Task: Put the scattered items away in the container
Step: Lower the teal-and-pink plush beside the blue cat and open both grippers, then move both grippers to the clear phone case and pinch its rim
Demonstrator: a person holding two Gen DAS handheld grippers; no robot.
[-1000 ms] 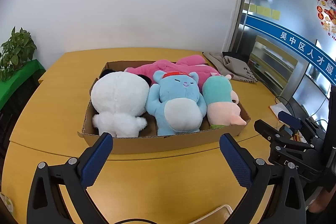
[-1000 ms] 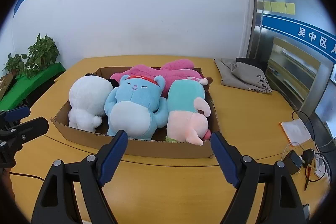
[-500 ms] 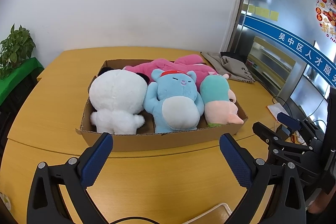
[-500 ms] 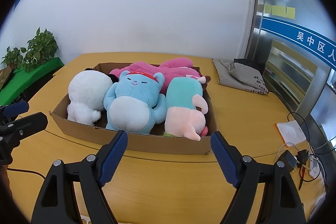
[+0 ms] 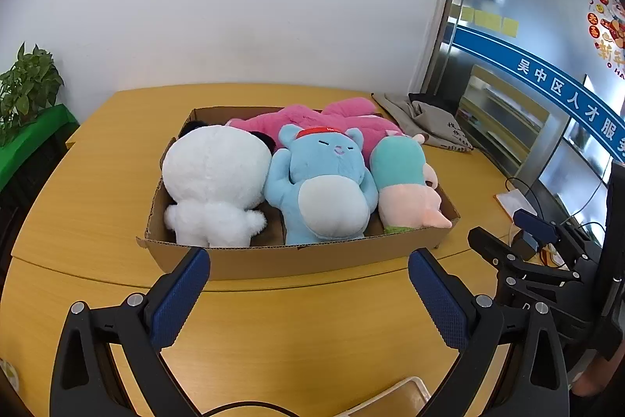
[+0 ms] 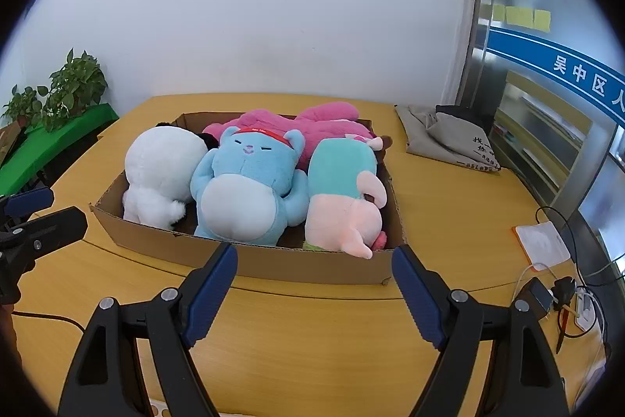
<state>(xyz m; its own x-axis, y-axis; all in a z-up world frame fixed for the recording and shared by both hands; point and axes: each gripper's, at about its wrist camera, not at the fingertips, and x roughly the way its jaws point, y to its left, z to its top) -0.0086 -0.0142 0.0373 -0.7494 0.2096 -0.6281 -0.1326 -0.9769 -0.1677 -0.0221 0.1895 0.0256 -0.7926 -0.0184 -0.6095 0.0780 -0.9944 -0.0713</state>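
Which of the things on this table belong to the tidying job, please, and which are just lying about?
Job:
cardboard box
white plush
blue plush
teal-and-pink plush
pink plush

Lying about:
grey cloth bag
potted plant
cables

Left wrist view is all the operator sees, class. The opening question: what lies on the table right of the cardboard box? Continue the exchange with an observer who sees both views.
Observer: A black charger with plugs and cables lies near the table's right edge.
Operator: Is the right gripper holding anything?
Observer: No. The right gripper has its fingers open and empty, short of the cardboard box.
Operator: Anything at the near left?
Observer: A thin black cable runs over the table there.
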